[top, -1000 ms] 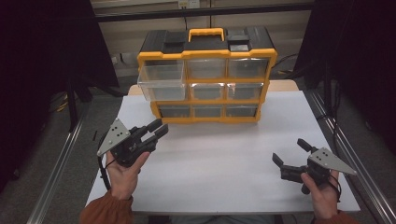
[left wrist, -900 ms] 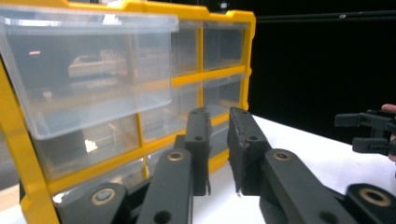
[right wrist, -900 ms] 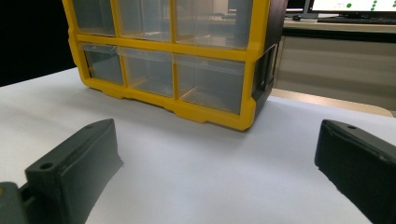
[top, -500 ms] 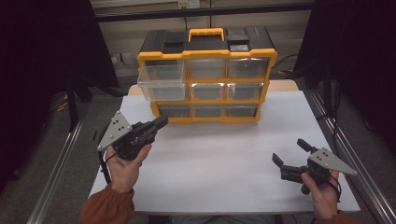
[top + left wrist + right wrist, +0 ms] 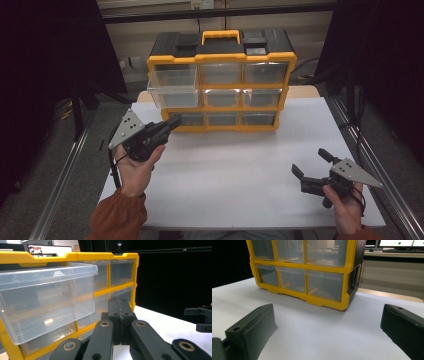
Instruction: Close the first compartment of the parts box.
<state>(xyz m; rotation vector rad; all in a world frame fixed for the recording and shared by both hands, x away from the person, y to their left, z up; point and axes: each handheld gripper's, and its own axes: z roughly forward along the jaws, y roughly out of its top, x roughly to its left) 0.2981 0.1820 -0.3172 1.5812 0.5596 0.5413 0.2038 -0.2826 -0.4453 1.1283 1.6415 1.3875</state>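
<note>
The left gripper [image 5: 172, 121] has its jaws pressed together on nothing, its tip just beside the yellow-and-black plastic organiser cabinet [image 5: 220, 52]. The clear plastic drawer [image 5: 172, 87] stands pulled out just above and ahead of that tip. The right gripper [image 5: 311, 164], jaws wide, rests well apart over the white bench [image 5: 225, 175].

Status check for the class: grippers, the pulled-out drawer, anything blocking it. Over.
Left gripper shut, empty, close to open drawer. Right gripper open, idle on table. Nothing blocking.
</note>
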